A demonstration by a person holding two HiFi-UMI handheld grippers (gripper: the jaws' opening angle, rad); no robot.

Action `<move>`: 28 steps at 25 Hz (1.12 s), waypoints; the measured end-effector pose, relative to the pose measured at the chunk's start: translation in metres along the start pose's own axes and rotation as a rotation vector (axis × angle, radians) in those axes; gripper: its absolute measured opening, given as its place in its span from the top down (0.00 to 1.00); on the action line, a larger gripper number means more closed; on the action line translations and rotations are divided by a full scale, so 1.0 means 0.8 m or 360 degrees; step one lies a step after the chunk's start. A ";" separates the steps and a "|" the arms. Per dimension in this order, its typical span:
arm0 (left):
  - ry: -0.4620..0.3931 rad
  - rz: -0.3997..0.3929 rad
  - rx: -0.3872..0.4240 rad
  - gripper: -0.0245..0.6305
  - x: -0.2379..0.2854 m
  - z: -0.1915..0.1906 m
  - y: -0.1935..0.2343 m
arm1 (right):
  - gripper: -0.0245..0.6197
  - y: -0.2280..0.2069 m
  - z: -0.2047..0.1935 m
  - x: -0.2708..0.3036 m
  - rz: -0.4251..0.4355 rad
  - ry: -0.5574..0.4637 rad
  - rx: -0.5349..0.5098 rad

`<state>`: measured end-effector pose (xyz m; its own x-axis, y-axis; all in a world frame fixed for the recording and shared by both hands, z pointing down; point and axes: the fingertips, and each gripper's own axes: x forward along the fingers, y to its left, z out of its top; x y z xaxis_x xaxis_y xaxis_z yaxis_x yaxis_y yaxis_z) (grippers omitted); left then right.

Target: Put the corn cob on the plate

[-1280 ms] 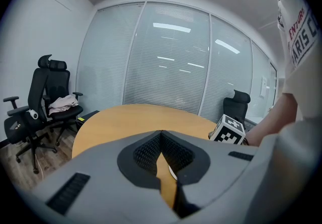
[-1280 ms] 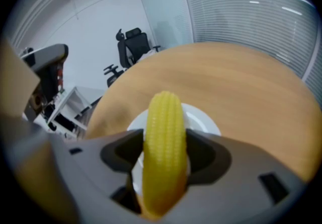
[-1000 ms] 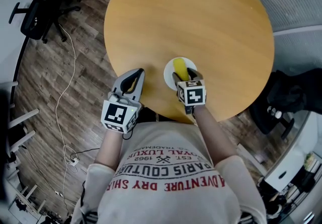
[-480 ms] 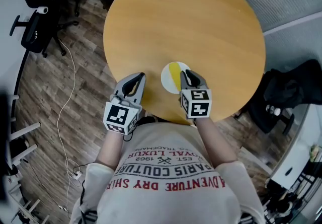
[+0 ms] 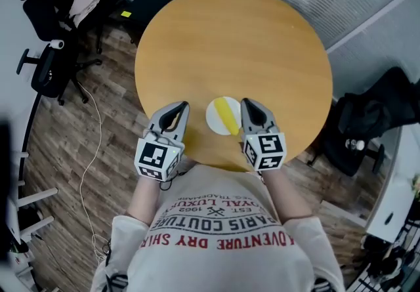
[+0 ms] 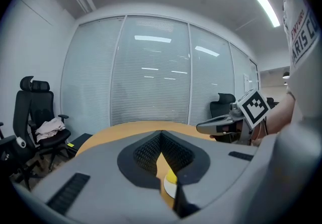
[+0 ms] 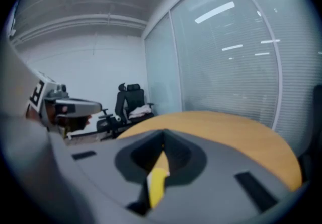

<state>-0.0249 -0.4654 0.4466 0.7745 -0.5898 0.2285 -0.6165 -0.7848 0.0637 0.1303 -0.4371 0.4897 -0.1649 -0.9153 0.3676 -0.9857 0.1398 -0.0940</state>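
Observation:
The yellow corn cob (image 5: 228, 115) lies on the small white plate (image 5: 212, 117) near the front edge of the round wooden table (image 5: 249, 41). My right gripper (image 5: 245, 102) hovers just right of the plate, shut and empty. In the right gripper view the corn cob (image 7: 157, 185) shows below through the slit behind the meeting tips of my right gripper (image 7: 163, 132). My left gripper (image 5: 182, 105) hangs left of the plate, shut with nothing in it. In the left gripper view, corn cob (image 6: 171, 178) and plate (image 6: 168, 190) show under the left gripper (image 6: 161, 133).
Office chairs (image 5: 49, 67) with clothes on them stand on the wood floor at the left. A dark bag or chair (image 5: 367, 120) sits at the right. A white cable (image 5: 92, 120) trails along the floor. A glass wall with blinds (image 6: 151, 77) is behind the table.
The right gripper was open around the corn on the plate; it has shut, risen and drawn off to the plate's right. The corn stays on the plate. The left gripper has risen a little.

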 end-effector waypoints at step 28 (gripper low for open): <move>-0.0101 -0.0043 0.0105 0.91 0.021 0.057 -0.027 | 0.92 0.002 0.084 -0.063 -0.0072 -0.0401 -0.0157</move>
<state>0.0077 -0.4673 0.4044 0.7996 -0.5773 0.1654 -0.5859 -0.8103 0.0042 0.1392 -0.4157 0.4090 -0.1187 -0.9848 0.1267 -0.9925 0.1213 0.0124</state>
